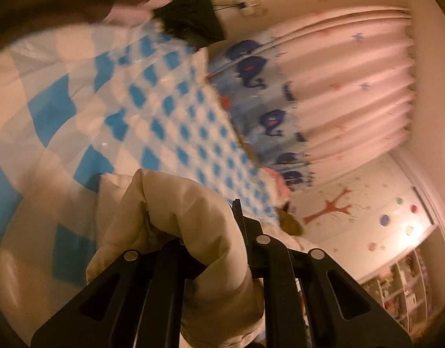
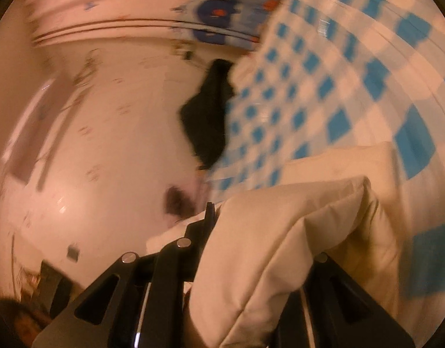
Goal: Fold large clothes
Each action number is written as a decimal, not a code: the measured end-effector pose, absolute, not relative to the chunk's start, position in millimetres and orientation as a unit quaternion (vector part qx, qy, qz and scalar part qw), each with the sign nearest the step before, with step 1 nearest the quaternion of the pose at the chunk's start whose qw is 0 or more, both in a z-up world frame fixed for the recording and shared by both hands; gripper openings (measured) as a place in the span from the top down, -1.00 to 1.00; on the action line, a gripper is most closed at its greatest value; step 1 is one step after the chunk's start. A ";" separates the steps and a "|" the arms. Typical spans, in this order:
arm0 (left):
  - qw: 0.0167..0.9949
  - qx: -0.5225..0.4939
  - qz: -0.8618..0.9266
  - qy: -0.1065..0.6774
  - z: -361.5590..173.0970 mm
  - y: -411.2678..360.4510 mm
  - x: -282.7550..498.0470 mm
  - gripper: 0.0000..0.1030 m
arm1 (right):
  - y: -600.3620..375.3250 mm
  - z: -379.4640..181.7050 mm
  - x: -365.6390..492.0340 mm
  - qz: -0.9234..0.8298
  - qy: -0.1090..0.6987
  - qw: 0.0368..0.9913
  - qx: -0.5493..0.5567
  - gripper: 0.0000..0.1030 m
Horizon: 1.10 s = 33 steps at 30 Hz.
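Both grippers, left (image 1: 211,232) and right (image 2: 237,229), are clamped on bunched folds of the cream padded garment (image 1: 176,211), carried above the blue-and-white checked bedspread (image 1: 170,101); keep the 2 corners level and taut while laying it down

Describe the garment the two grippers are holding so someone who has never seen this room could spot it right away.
Start at the bed with the blue-and-white checked cover. In front of it, the cream garment is bunched up and pinched in both the left gripper and the right gripper. It is plain and pale, while the cover, whale fabric and curtain are patterned.
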<state>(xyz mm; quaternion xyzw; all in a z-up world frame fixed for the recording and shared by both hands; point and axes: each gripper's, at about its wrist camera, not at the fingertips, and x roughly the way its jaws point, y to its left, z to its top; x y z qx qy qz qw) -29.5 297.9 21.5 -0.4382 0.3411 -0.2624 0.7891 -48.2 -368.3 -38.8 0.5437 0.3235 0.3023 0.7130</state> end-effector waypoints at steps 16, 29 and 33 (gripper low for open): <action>0.721 -0.488 -0.189 0.454 -28.6 290.2 78.3 0.32 | -384.6 -87.0 8.5 0.272 0.361 0.627 0.634 -0.35; 0.829 -0.276 -0.308 0.376 98.5 182.8 37.9 -0.69 | -227.8 43.5 -44.9 0.202 0.412 0.882 0.105 -0.81; 0.832 -0.048 -0.346 0.431 66.4 63.5 22.6 -0.69 | -173.6 6.2 -5.3 0.149 0.459 0.876 -0.007 -0.81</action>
